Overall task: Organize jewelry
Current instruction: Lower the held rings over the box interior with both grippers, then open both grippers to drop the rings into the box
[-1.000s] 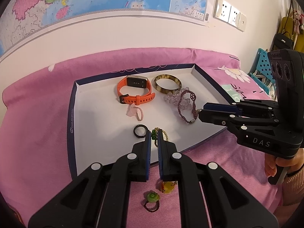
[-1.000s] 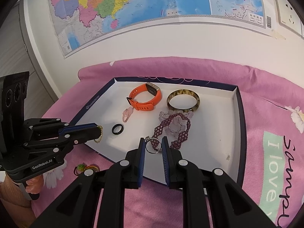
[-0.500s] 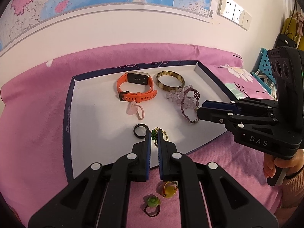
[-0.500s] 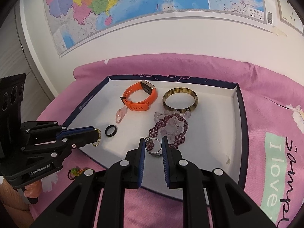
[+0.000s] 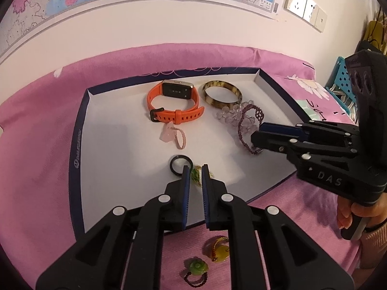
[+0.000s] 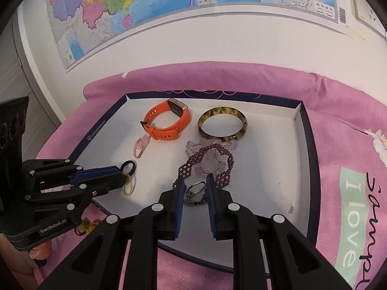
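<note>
A white tray (image 5: 108,149) with a dark blue rim lies on a pink cloth. It holds an orange watch (image 5: 174,111), a tortoiseshell bangle (image 5: 222,94), a clear crystal bracelet (image 6: 210,154), a purple beaded bracelet (image 6: 205,159), a pink ring (image 5: 175,136) and a black ring (image 5: 177,165). My left gripper (image 5: 196,171) hovers over the tray's near edge. Its jaws are opening slightly, with a gold ring with a green bead (image 5: 196,175) still pinched between the tips. My right gripper (image 6: 194,183) is shut on a silver ring (image 6: 195,189) beside the purple bracelet's clasp.
A green ring (image 5: 196,268) and a yellow ring (image 5: 217,249) lie on the pink cloth (image 5: 36,145) in front of the tray. A wall with a map stands behind. A hand (image 5: 358,215) holds the right gripper's handle. A blue crate (image 5: 343,79) is at far right.
Both grippers have stayed almost in place over the tray with their rings. The gap between the left fingertips looks a touch wider.
</note>
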`<state>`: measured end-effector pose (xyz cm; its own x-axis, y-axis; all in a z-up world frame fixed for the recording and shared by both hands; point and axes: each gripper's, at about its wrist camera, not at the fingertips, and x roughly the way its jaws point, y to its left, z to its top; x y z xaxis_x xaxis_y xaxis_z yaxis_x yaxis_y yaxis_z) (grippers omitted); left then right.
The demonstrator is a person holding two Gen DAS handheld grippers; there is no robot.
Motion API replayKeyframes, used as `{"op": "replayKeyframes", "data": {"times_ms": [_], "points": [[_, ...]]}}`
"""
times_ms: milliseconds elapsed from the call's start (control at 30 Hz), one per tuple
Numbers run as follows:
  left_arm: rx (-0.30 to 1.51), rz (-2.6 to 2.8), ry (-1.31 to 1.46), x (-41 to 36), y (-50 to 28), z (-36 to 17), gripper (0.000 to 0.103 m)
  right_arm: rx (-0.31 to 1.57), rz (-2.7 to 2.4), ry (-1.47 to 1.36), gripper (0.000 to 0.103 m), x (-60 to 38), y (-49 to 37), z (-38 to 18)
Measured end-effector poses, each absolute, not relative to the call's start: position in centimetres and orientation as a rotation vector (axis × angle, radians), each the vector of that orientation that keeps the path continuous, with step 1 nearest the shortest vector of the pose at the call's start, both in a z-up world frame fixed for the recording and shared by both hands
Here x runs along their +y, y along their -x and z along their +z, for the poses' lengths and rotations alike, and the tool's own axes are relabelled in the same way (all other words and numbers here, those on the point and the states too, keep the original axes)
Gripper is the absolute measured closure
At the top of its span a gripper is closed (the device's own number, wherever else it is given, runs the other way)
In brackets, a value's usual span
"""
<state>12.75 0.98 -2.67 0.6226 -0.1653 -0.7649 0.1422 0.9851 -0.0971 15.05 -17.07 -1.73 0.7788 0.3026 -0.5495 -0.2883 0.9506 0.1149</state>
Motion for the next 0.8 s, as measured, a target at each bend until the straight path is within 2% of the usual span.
{"op": "replayKeyframes", "data": {"times_ms": [67,133,167,300,433,800], "points": [[0.877,-0.176,0.036,1.1,-12.7,-2.6,0.091,0.593,0.321,-0.034,0.085,-17.3,-14.9,-1.7],[0.868,-0.17,0.051,1.5,-12.4,-2.4,0.069,0.587,0.322,-0.047,0.08,-17.6,-14.6,-1.5],[0.86,-0.168,0.059,1.7,-12.4,-2.3,0.066,0.583,0.325,-0.058,0.077,-17.8,-14.4,-1.5],[0.827,-0.161,0.084,2.4,-11.6,-1.3,0.065,0.57,0.335,-0.069,0.077,-17.9,-13.6,-1.1],[0.765,-0.155,0.097,3.4,-10.0,0.2,0.053,0.548,0.367,-0.067,0.072,-17.9,-12.2,-0.4],[0.719,-0.177,0.078,5.2,-5.3,1.3,0.051,0.564,0.513,0.025,0.072,-14.2,-8.2,-1.2]]}}
